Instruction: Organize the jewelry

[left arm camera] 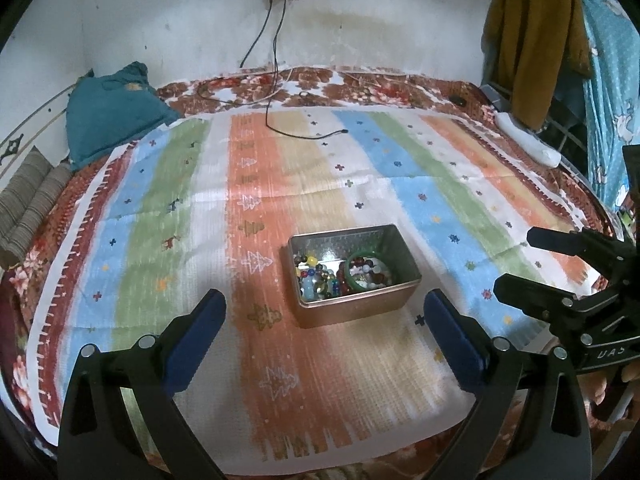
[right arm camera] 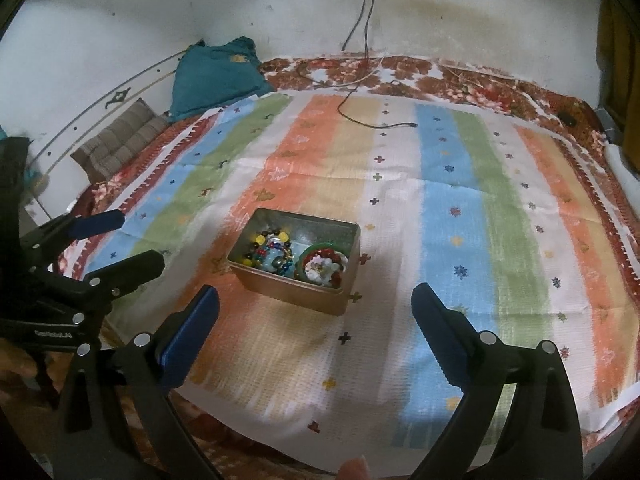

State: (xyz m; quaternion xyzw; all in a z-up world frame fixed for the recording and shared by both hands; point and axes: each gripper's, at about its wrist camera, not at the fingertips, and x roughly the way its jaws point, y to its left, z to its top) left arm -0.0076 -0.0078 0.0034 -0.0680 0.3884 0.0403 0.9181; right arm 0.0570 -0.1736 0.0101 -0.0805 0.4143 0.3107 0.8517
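Note:
An open metal tin (left arm camera: 352, 310) sits on the striped cloth near its front middle. Inside lie loose coloured bead strings (left arm camera: 316, 276) on the left and a green bangle (left arm camera: 362, 274) around more beads on the right. My left gripper (left arm camera: 324, 294) hovers just short of the tin, open wide, nothing between its blue pads. In the right wrist view the same tin (right arm camera: 288, 294) holds the beads (right arm camera: 272, 250) and the bangle (right arm camera: 322, 266). My right gripper (right arm camera: 315, 289) is also open wide and holds nothing. Each gripper shows in the other's view: right gripper (left arm camera: 515, 260), left gripper (right arm camera: 140, 236).
The striped cloth (left arm camera: 256, 184) covers a floral bedspread against a white wall. A teal pillow (left arm camera: 112, 116) and a folded grey cushion (left arm camera: 28, 208) lie at the back left. A black cable (left arm camera: 304, 134) trails onto the cloth. A white power strip (left arm camera: 528, 140) and hanging clothes (left arm camera: 532, 44) stand right.

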